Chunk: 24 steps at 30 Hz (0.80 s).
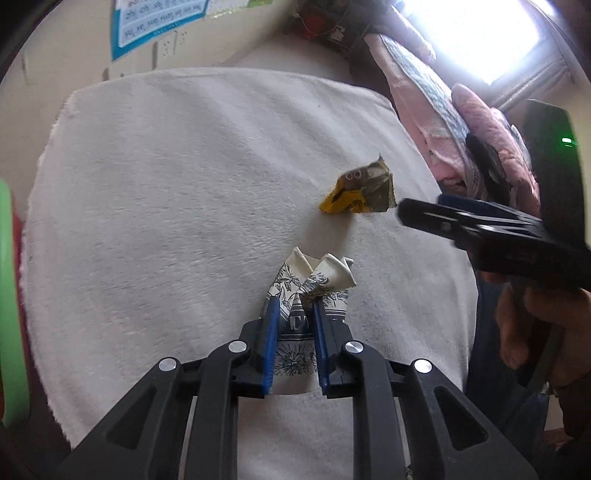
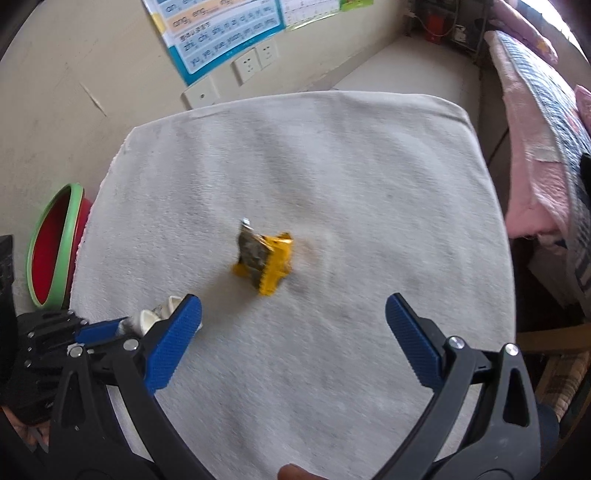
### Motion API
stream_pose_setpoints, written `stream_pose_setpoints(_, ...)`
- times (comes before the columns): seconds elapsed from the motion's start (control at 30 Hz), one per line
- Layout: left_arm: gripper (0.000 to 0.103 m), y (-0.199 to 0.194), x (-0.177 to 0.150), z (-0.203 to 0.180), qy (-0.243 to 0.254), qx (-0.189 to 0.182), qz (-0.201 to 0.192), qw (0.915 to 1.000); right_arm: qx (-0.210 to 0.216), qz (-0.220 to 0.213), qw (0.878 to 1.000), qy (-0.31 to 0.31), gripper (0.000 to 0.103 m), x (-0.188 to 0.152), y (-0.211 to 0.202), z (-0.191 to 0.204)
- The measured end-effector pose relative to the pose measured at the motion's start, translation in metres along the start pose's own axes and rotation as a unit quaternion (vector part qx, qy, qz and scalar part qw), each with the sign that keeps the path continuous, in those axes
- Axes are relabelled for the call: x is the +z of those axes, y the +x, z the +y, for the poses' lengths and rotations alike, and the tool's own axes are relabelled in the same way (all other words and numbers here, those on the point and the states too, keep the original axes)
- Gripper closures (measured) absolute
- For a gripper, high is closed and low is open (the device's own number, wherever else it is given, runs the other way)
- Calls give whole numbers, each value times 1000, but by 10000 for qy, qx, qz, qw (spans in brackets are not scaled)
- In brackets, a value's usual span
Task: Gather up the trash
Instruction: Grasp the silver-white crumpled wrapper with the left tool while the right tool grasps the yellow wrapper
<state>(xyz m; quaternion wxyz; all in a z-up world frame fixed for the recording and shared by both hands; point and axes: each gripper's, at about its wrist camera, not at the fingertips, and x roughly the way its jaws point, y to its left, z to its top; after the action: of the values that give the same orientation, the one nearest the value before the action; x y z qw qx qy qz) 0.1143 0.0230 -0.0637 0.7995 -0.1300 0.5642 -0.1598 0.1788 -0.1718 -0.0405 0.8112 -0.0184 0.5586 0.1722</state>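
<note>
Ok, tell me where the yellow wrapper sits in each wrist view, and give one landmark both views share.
Left wrist view: the yellow wrapper lies right of centre on the white towel, beyond the crushed paper cup held in the left gripper.
Right wrist view: the wrapper lies near centre, ahead of the open right gripper.
Shared landmark: the blue-bordered wall poster behind the towel.

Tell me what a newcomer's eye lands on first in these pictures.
First, the yellow wrapper, crumpled near the middle of the white towel, with the right gripper open in front of it. Next, the crushed paper cup, pinched in the left gripper at the towel's near side. A green-rimmed red bowl sits off the towel's left edge.
</note>
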Motion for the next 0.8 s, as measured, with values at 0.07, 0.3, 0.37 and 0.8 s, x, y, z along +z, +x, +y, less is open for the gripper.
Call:
stream_pose_setpoints(0.07,88,-9,-2,5,-137,-3,-84,9999,13,3,10000,-23,5,4,6,3)
stream_pose_setpoints(0.3,88,-38,-9,13,-268,127,-338,9990,-146,143,9996,-181,6,11,39,9)
stream_pose_setpoints(0.37,88,-42,-10,16,-325,145,-383,9986,-141,158,9996,-167,14,13,45,8)
stream_pose_setpoints(0.8,87,-39,-15,17,-439,92,-380,9983,106,93,9998,-134,85,8,33,6)
